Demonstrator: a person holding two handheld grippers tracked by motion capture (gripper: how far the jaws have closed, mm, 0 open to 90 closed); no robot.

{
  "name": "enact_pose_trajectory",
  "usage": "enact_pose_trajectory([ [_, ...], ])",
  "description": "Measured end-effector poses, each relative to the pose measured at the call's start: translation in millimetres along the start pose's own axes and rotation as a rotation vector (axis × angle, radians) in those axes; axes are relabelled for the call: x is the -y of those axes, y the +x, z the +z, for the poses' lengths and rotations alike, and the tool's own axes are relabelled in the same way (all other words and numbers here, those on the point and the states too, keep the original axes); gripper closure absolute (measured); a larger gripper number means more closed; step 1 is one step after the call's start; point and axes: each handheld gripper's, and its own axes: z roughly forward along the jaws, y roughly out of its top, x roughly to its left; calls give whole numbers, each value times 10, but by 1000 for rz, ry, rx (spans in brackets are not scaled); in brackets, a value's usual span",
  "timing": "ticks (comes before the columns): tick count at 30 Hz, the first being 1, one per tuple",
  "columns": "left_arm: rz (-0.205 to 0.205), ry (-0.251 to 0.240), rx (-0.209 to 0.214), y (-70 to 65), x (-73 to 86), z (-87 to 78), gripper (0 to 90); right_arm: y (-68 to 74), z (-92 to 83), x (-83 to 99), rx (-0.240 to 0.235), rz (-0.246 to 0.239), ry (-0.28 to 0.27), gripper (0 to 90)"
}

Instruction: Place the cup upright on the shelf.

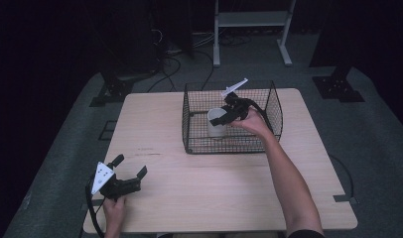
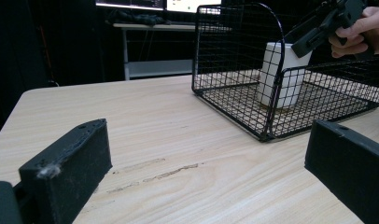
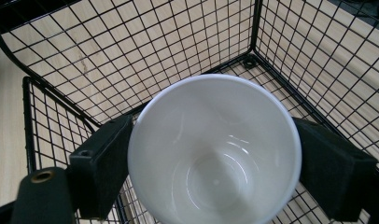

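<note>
So we're looking at a white cup (image 1: 216, 122) standing upright inside the black wire basket (image 1: 269, 101) on the desk (image 1: 199, 183). Our right tongs (image 1: 225, 115) are sitting either side of its rim; in the right gripper view the jaws are flanking the cup, just barely off its wall. Our left tongs (image 1: 128, 166) are resting wide apart near the desk's front left, holding nothing.

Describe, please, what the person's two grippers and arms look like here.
Both grippers are black with two blocky, flat-faced jaws. The left gripper carries a grey three-cornered plate with dark dots and trails a black cable. The right gripper has a similar pale plate. Both forearms are bare; a dark sleeve edge shows on the right arm.
</note>
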Motion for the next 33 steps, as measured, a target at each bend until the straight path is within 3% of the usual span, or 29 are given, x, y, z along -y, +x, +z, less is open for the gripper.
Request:
enact_pose_trajectory([
  [16,-2,0,-4,0,0,7,0,21,-126,-37,7,7,-51,130],
  [27,0,4,-8,0,1,13,0,-1,-380,-57,5,24,-149,130],
  [33,5,5,-5,-5,1,9,0,25,-506,-54,-12,27,-174,130],
])
